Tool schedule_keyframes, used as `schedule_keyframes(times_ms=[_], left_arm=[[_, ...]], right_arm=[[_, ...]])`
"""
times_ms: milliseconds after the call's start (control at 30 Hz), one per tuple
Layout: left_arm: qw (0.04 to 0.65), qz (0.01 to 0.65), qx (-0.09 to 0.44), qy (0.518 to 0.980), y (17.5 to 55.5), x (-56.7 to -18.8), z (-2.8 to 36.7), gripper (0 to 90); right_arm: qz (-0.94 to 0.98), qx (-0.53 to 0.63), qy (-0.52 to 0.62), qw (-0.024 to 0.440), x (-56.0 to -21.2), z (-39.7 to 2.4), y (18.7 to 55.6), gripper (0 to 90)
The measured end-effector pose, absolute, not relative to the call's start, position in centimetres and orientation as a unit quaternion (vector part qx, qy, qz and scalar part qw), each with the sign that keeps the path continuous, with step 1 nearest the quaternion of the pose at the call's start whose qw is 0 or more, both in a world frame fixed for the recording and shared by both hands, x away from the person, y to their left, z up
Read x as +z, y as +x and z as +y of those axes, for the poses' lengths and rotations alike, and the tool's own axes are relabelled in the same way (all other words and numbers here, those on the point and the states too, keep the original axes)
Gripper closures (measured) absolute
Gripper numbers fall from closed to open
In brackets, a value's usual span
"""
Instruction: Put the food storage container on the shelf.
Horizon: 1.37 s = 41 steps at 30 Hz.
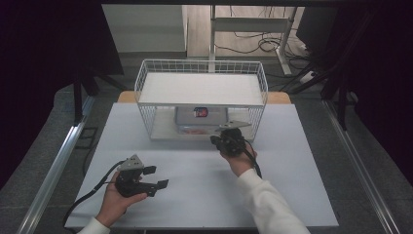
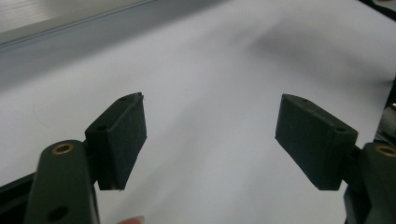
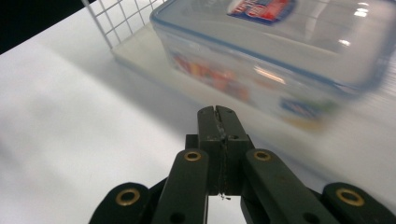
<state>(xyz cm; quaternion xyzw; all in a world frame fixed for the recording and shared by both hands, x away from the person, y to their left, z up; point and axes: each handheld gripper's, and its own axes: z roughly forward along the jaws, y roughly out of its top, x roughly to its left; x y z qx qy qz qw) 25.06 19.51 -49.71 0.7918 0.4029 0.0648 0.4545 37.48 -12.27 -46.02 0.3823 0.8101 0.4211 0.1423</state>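
A clear plastic food box [image 1: 200, 119] with a blue-rimmed lid and a red label sits on the lower level of a white wire shelf [image 1: 202, 88]. In the right gripper view the box [image 3: 280, 60] lies just beyond my right gripper [image 3: 217, 110], whose jaws are pressed together with nothing between them. From above, the right gripper [image 1: 219, 137] sits at the shelf's front edge, just right of the box. My left gripper [image 1: 157, 177] rests low on the table at the near left, jaws wide apart. Its pads [image 2: 122, 135] frame bare table.
The white table [image 1: 195, 195] spreads in front of the shelf. The shelf's upper level [image 1: 200, 87] is a bare white board with a wire rim. Cables trail from both grippers toward the near edge. Desk legs and floor cables lie beyond the table.
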Motion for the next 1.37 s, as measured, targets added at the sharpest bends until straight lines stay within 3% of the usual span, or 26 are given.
schedule_keyframes(times_ms=[200,433,500,600,733,1367], left_arm=[[0.452,0.409,0.065,0.790,25.4,-49.8,19.5,24.9],[0.445,0.415,0.071,0.790,25.6,-49.9,19.5,24.9],[0.444,0.416,0.073,0.790,25.5,-49.9,19.5,24.9],[0.443,0.417,0.074,0.790,25.4,-49.9,19.4,24.8],[0.440,0.417,0.076,0.792,25.3,-49.9,19.4,24.6],[0.441,0.420,0.078,0.789,25.1,-49.8,19.4,23.3]], right_arm=[[0.814,0.417,0.373,0.159,-45.4,-16.6,33.9,88.7],[0.816,0.421,0.369,0.147,-46.3,-22.1,30.2,85.0],[0.815,0.425,0.369,0.139,-46.6,-23.6,29.3,72.8],[0.808,0.424,0.382,0.144,-46.8,-25.0,28.4,45.2],[0.801,0.431,0.392,0.139,-46.9,-25.8,27.7,36.7],[0.804,0.429,0.387,0.143,-47.2,-25.7,27.6,26.2]])
